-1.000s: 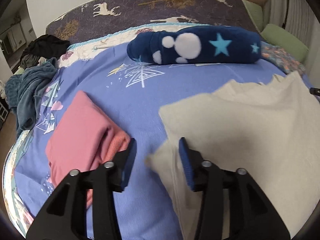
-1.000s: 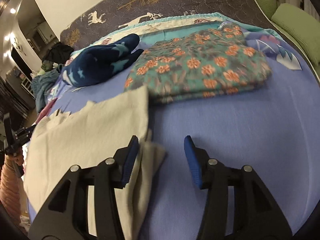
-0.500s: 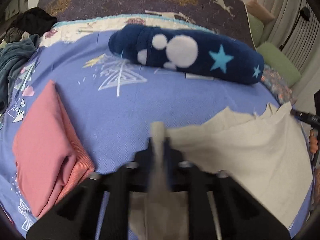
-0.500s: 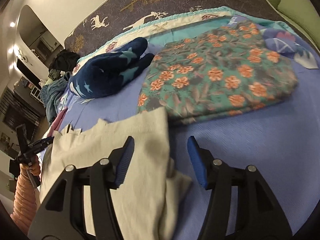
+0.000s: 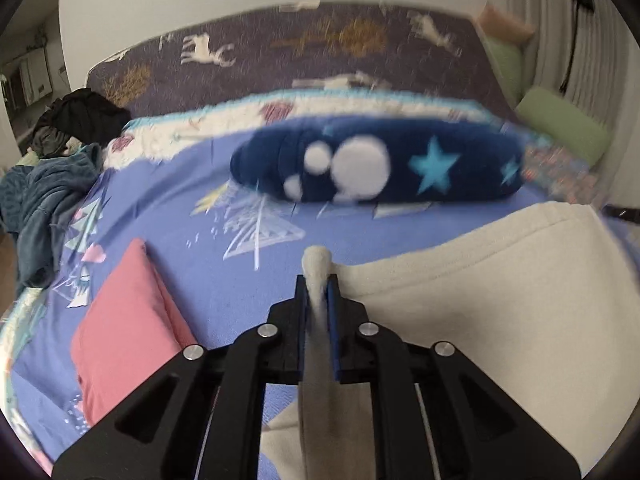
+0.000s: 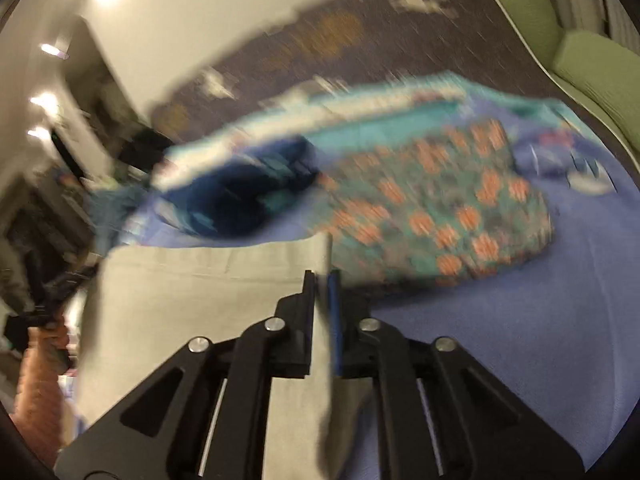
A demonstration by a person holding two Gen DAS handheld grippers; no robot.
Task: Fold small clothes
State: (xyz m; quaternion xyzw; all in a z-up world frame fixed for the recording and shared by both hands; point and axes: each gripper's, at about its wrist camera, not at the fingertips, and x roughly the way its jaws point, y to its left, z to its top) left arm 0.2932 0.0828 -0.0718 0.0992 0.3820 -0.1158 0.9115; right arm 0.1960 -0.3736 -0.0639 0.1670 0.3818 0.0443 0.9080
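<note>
jaws both pinching cream cloth (image 5: 480,292): l opening, r closing.

Both grippers, left (image 5: 318,280) and right (image 6: 323,280), were built of black linkages, silver screws and blue pads.

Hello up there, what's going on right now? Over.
Left gripper opening slightly, right gripper closing, both pinching cream garment. Nothing in the way.

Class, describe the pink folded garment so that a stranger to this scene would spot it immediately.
Start at the bed's blue patterned sheet. On its left part, beside the cream cloth, lies the pink folded garment. It is the only plain pink piece; the navy fleece roll beyond it has stars and white dots.
</note>
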